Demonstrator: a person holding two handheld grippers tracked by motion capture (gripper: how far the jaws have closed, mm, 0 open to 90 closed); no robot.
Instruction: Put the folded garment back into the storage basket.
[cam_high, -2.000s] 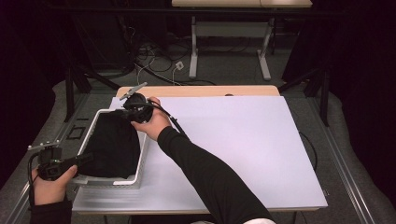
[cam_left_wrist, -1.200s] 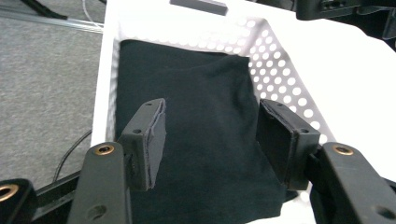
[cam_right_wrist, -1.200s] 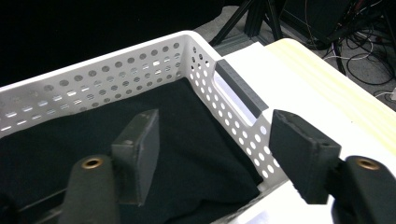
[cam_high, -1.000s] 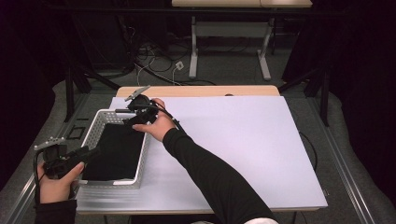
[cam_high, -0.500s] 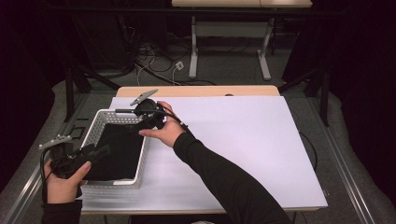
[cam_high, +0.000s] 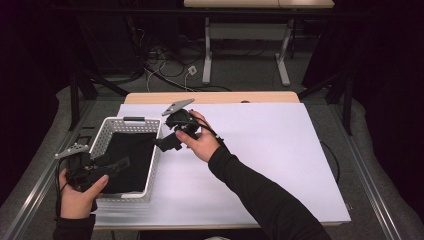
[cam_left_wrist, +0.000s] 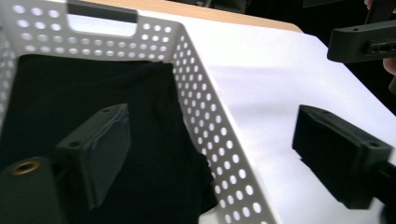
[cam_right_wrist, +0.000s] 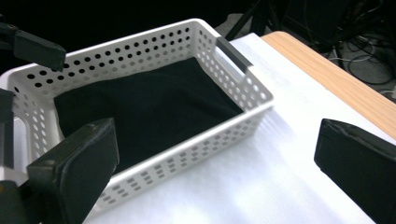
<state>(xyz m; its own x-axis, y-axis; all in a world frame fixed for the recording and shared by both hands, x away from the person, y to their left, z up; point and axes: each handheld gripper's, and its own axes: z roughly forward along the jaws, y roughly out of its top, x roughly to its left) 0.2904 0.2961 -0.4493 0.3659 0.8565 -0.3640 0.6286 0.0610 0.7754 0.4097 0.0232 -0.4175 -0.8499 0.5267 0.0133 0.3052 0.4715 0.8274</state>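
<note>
Black fabric, a folded cloth (cam_right_wrist: 144, 105), lies flat in the white perforated basket (cam_high: 118, 131) at the left of the bench (cam_high: 280, 165), covering most of the basket floor with 1 edge rumpled against the long wall. It looks soft and light, with no stiffness of its own; lifted by 1 point it would likely sag and unfold, and a shallow pinch could slip off a single layer. The safer hold is probably a deep bite on a folded edge or corner, 2 corners at once if it must stay flat. The left tongs (cam_high: 107, 165) hover over the basket's near end, and the right tongs (cam_high: 167, 142) stand just beside its far right rim. Both pairs have just been opening, gape wide and hold nothing; the cloth lies free.
</note>
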